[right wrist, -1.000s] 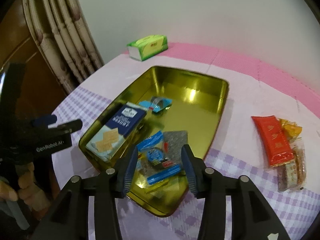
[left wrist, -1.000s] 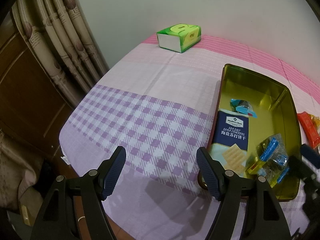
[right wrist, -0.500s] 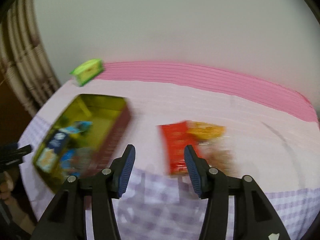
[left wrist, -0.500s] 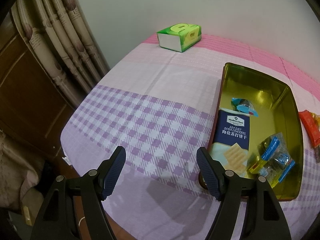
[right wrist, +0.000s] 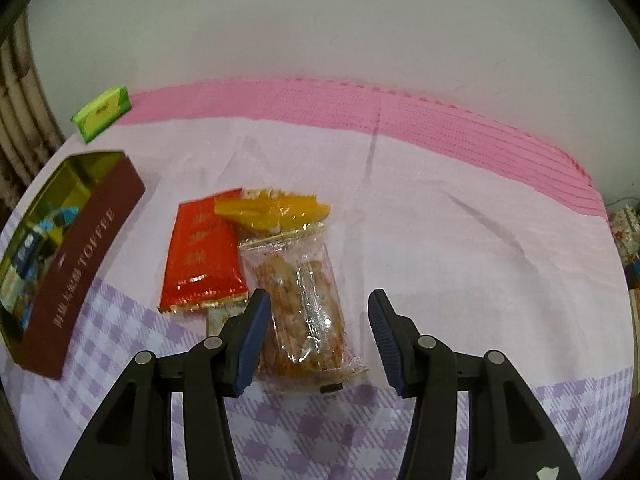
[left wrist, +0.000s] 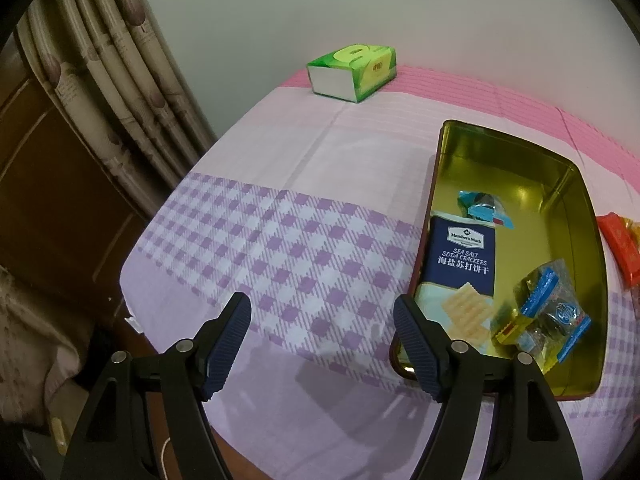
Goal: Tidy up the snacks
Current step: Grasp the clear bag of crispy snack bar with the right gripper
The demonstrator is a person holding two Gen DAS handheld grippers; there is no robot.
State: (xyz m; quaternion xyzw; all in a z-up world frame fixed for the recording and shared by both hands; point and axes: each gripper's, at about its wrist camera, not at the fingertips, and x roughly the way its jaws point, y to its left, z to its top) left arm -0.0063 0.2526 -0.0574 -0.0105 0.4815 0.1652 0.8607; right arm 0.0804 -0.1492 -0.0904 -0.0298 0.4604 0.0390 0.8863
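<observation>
Here the right hand-held gripper [right wrist: 316,330] hangs wide open over a clear-wrapped snack pack [right wrist: 306,308], its jaws apart on either side of the pack's near end, gripping nothing; whether a pad touches the wrapper, cannot tell. Landmark is the toffee tin [right wrist: 86,248] (brown outer wall, gold inside), sitting on the worktop [right wrist: 460,248] under a pink-and-lilac checked cloth. Just right of the tin lies a red snack packet [right wrist: 202,252], apart from the tin wall. A yellow-orange wrapped snack [right wrist: 276,210] overlaps the red packet's far right corner, and the clear-wrapped pack lies against the red packet's right edge, farther from the tin. Inside the tin: a sea salt soda cracker box [left wrist: 460,272] along its left wall, small blue-wrapped candies [left wrist: 482,208] beyond the box, and a clear bag of blue and yellow sweets [left wrist: 544,312] at the tin's near right corner. The left hand-held gripper [left wrist: 322,344] is also spread wide and empty, hovering over bare cloth at the tin's near left corner. A green tissue box [left wrist: 354,72] stands well beyond the tin, by the wall.
</observation>
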